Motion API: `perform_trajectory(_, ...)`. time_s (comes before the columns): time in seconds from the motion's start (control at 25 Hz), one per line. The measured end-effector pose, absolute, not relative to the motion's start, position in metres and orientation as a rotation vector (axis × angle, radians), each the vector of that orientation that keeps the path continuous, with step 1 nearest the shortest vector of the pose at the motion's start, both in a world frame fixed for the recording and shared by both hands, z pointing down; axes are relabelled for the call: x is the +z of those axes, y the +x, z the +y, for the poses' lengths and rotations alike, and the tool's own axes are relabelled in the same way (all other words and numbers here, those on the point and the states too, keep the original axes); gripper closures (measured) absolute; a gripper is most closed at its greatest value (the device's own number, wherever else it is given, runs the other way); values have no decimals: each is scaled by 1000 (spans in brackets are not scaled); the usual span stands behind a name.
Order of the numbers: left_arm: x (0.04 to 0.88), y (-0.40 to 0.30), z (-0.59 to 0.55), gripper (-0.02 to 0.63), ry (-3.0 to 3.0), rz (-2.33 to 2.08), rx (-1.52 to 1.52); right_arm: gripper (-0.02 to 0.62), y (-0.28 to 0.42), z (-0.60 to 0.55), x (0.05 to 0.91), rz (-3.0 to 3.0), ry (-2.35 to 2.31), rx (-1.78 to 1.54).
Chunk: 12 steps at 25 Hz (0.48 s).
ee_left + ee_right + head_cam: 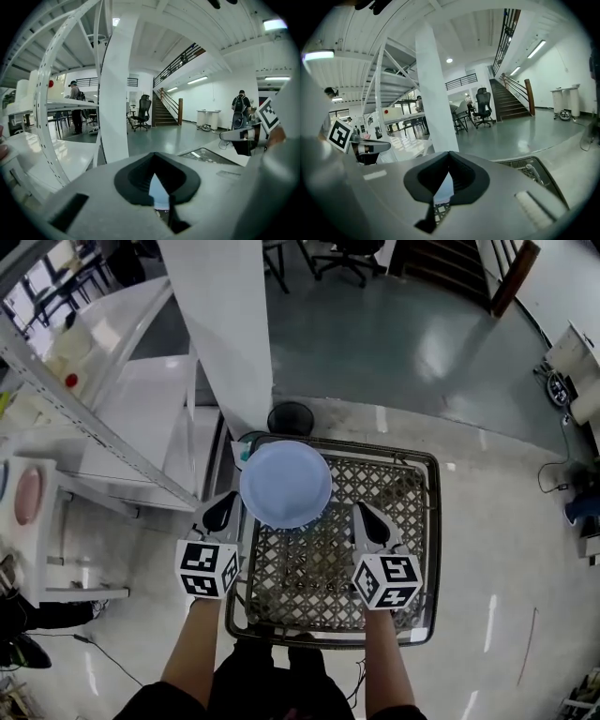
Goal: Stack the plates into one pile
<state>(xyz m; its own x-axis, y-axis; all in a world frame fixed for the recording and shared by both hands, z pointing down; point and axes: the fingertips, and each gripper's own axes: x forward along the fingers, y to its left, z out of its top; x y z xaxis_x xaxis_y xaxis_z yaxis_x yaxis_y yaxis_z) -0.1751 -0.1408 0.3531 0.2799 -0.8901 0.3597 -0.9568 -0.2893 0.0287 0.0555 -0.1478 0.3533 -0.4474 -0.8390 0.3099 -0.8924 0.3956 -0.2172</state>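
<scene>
Over a wire basket (412,549) on the glossy floor, the pale blue plate (286,484) hangs level. The left gripper (222,510) and right gripper (367,519) are clenched on opposite sides of its rim. To my eye, both hands should travel together and hold it flat.

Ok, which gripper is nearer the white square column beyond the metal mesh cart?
Left. The left gripper sits just short of the white square column; the right gripper is farther right, past the pale blue round plate.
</scene>
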Motion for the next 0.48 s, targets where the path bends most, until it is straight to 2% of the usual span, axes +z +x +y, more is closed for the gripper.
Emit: perform_trajectory(0.48, 302, -170, -86, 606, 2345, -1786, 295, 583, 68, -96, 286, -2637, 1588, 412)
